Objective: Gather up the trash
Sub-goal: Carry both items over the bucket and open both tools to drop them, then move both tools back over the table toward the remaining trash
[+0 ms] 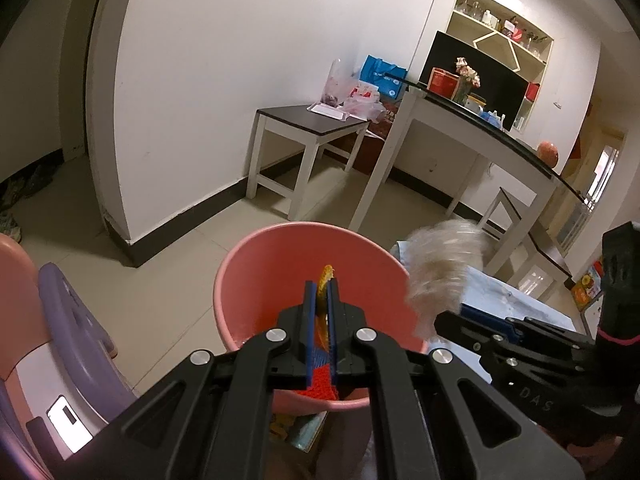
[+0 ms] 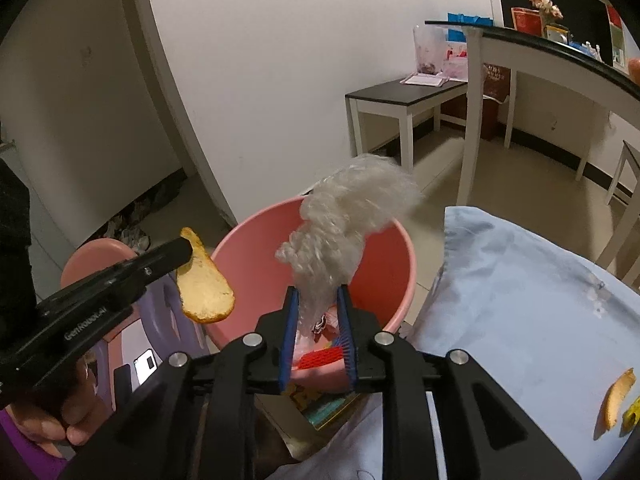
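Trash is hanging over the pink bucket point(image 2: 384, 276), which is sitting on the floor against the light blue cloth's point(image 2: 520, 300) left edge. Right gripper point(image 2: 318, 308) is pinching crumpled clear plastic point(image 2: 344, 216) above the bucket, while left gripper point(image 1: 321, 296) is clamping an orange peel point(image 2: 202, 284) near its rim. Another peel point(image 2: 618, 400) is lying at the cloth's right edge.

Standing wide open at the mouth, the pink bucket point(image 2: 384, 248), off the blue-clothed counter's point(image 2: 520, 300) left edge. Crowding its left side, a purple chair point(image 1: 76, 320); lying near the counter's right edge, orange peel point(image 2: 618, 400).
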`<state>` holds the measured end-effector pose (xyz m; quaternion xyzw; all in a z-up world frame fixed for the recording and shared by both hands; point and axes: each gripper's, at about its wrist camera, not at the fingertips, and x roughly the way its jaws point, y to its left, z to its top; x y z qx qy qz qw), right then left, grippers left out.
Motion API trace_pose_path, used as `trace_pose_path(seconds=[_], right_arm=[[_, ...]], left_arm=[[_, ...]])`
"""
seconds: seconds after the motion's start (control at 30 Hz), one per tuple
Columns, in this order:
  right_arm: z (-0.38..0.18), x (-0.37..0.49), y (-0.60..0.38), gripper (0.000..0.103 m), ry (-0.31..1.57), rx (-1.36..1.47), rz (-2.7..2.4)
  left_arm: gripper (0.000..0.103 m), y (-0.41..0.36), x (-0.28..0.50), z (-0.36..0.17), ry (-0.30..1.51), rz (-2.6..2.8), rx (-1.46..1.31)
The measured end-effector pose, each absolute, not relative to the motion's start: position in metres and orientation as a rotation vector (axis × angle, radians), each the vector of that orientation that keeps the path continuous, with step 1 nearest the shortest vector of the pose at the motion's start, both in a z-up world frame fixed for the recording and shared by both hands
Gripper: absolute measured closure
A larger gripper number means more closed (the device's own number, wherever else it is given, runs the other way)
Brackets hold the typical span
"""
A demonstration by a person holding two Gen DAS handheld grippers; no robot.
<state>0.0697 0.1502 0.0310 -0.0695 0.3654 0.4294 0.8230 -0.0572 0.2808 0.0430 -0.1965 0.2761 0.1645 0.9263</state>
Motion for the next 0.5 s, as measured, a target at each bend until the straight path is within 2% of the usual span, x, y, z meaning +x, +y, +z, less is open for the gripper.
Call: trace_pose_path(seconds=[0.1,0.23,0.5], right_arm=[[0.029,0.073,0.147,0.080,0.782,-0.144,0.914],[0.031,0.075,0.135,0.070,0.777,-0.124,0.912],[0.035,0.074,0.093,0.067,0.772,-0.063,0.894]], left_arm=[[0.097,0.284,-0.049,0.039,0.580,0.333,-0.414],[0.090,0.284,-0.046,0.034,0.587,0.317,-0.436],[0.081,0.257,-0.040,0.042,0.572,0.246,-0.401]])
